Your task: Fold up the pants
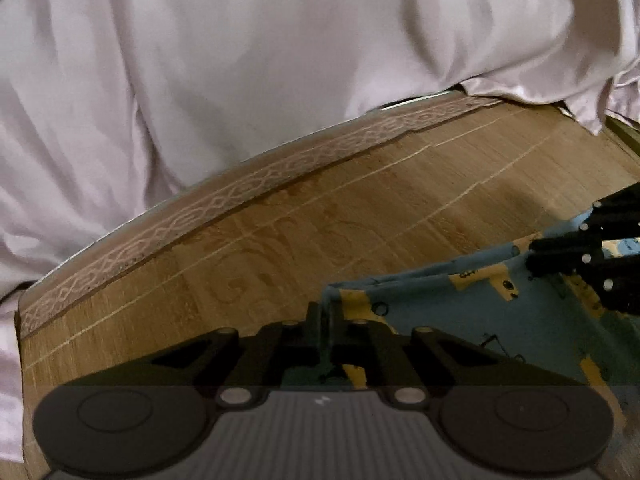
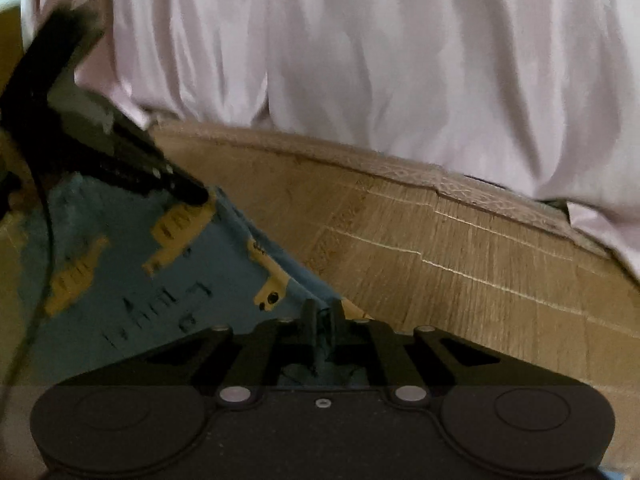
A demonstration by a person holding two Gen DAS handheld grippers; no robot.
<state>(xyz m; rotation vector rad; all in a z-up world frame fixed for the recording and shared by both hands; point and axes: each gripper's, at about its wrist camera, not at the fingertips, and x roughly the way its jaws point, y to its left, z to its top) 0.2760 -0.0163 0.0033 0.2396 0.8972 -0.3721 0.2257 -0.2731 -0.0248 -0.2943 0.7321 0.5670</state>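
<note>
The pants [image 1: 500, 320] are blue cloth printed with yellow shapes and black marks, lying on a wooden table [image 1: 320, 216]. My left gripper [image 1: 326, 312] is shut on a left corner of the cloth, which bunches between its fingers. My right gripper [image 1: 536, 250] shows at the right of the left wrist view, pressed onto the cloth's far edge. In the right wrist view the pants [image 2: 132, 280] spread to the left, and my right gripper [image 2: 322, 312] is shut on their right corner. The left gripper [image 2: 196, 196] reaches in from the upper left onto the cloth.
A person in a pale pink garment [image 1: 240, 60] stands right against the table's far edge [image 1: 224, 200], which has a patterned border. The same garment [image 2: 400, 60] fills the upper half of the right wrist view. Bare wood [image 2: 460, 260] lies between cloth and edge.
</note>
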